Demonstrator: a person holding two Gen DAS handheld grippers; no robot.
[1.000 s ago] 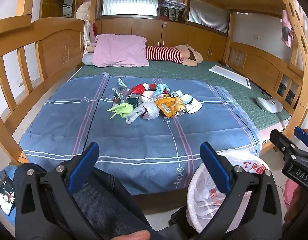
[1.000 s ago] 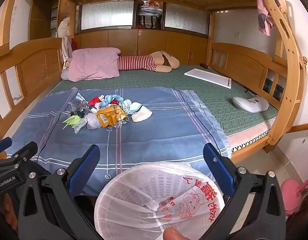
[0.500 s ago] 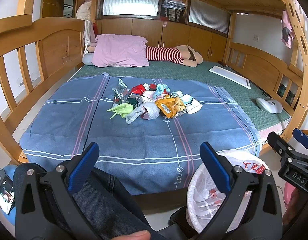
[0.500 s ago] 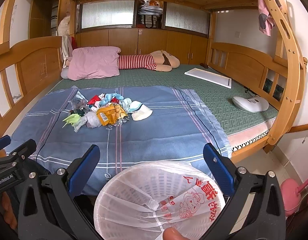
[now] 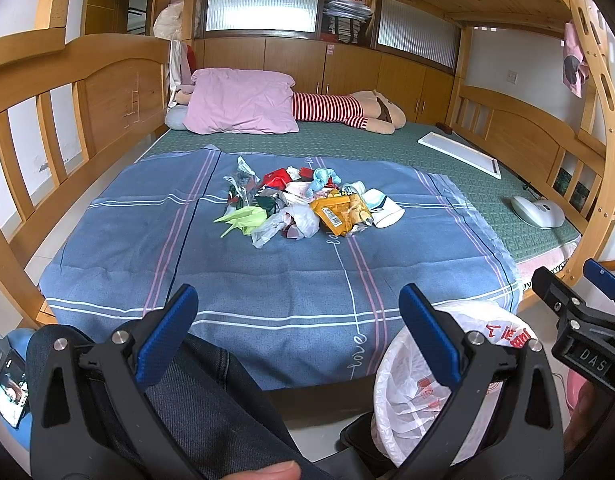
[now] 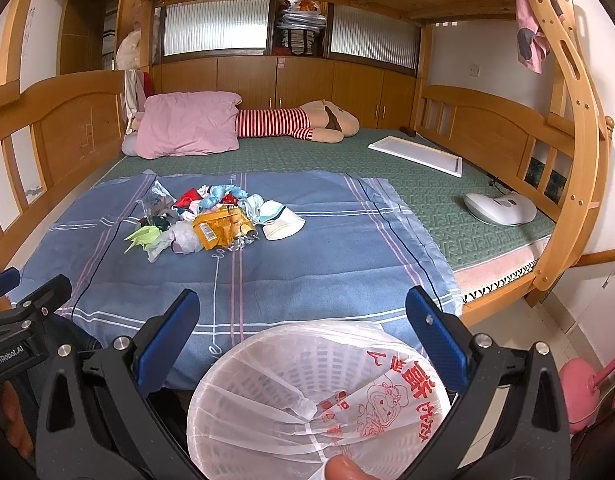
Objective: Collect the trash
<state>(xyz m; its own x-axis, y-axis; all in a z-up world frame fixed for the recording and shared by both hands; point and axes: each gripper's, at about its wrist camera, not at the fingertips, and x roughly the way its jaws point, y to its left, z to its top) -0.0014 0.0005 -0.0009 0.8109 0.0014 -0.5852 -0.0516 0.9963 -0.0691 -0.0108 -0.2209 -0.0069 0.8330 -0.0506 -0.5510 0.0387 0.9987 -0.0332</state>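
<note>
Both claws, left gripper [image 5: 295,312] and right gripper [image 6: 303,316], agape, short of blanket [image 5: 267,272] edge.

**Setting: home bedroom, lower bunk**

I log a wooden bunk bed [image 6: 575,128] as landmark. On its green mattress [image 6: 387,176]: pink pillow [image 6: 187,124] and striped plush toy [image 6: 299,122] at the far end. Behind the bed, wooden cabinets [image 6: 307,80] under frosted windows [image 6: 215,28].

Blue sheet [image 5: 291,280] bare btwn near bed edge & trash pile [image 5: 307,208], open approach. Lined basket [image 6: 319,396] sits low by the edge, w/ a knee [image 5: 195,396] left of it.
</note>
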